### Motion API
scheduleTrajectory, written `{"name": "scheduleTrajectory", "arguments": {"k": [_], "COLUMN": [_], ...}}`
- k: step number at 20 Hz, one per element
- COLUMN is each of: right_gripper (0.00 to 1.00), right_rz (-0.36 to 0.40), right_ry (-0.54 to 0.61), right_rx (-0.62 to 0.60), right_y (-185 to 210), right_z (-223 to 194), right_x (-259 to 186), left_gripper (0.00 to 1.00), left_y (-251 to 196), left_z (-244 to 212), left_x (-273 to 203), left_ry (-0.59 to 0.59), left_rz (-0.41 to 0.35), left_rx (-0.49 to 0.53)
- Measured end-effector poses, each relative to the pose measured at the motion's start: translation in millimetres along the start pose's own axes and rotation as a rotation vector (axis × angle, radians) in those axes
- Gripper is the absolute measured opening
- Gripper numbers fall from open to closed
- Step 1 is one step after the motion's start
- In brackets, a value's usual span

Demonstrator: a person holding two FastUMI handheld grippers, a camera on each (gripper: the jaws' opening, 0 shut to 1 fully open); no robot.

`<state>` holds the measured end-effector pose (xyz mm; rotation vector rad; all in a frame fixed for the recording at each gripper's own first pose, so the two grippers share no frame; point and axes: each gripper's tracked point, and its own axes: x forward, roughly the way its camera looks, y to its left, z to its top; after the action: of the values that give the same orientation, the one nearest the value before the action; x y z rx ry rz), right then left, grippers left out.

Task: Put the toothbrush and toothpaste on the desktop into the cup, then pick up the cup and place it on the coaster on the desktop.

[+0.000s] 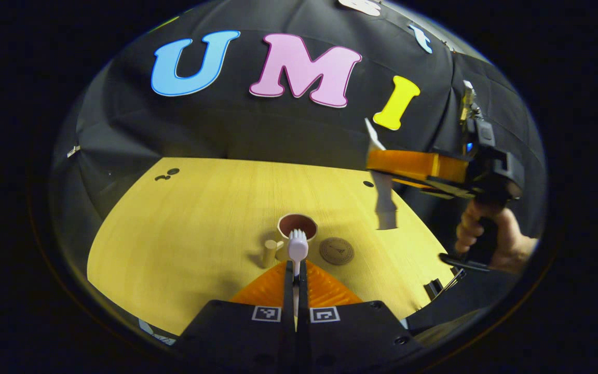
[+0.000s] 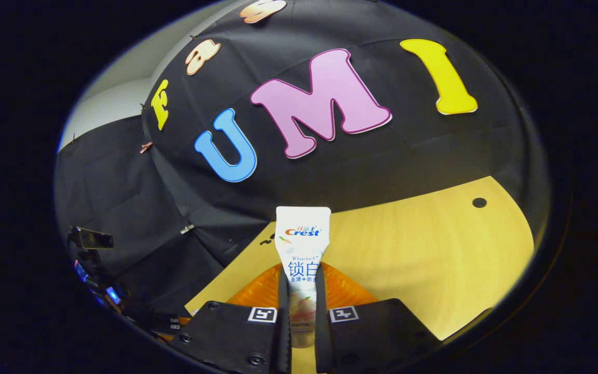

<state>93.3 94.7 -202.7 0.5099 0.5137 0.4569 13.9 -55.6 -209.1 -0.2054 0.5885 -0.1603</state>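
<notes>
Above the cup (image 1: pixel 297 224) I hold the toothbrush (image 1: pixel 297 248) pinched in my left gripper (image 1: pixel 296 278), head forward, lined up to drop in. My right gripper (image 2: pixel 302 306) clamps the toothpaste (image 2: pixel 302 244) aloft, waiting beside the coaster (image 1: pixel 336 251).

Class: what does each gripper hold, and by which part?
Left gripper: toothbrush, by its handle below the head. Right gripper: toothpaste, around its lower body.
</notes>
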Motion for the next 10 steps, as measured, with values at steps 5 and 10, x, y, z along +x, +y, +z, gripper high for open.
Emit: {"name": "scheduleTrajectory", "arguments": {"k": [5, 10], "right_gripper": [0.22, 0.22], "right_rz": [0.013, -0.009], "right_ry": [-0.001, 0.032], "right_rx": [-0.029, -0.061], "right_y": [-5.9, -19.4], "right_z": [-15.4, -42.7], "right_x": [61.7, 96.4], "left_gripper": [0.06, 0.06], "left_y": [11.3, 22.4], "left_z": [-1.1, -8.2], "left_x": [-28.4, -47.4], "left_ry": [-0.002, -0.012], "left_rz": [0.04, 0.099], "left_rx": [-0.027, -0.062]}}
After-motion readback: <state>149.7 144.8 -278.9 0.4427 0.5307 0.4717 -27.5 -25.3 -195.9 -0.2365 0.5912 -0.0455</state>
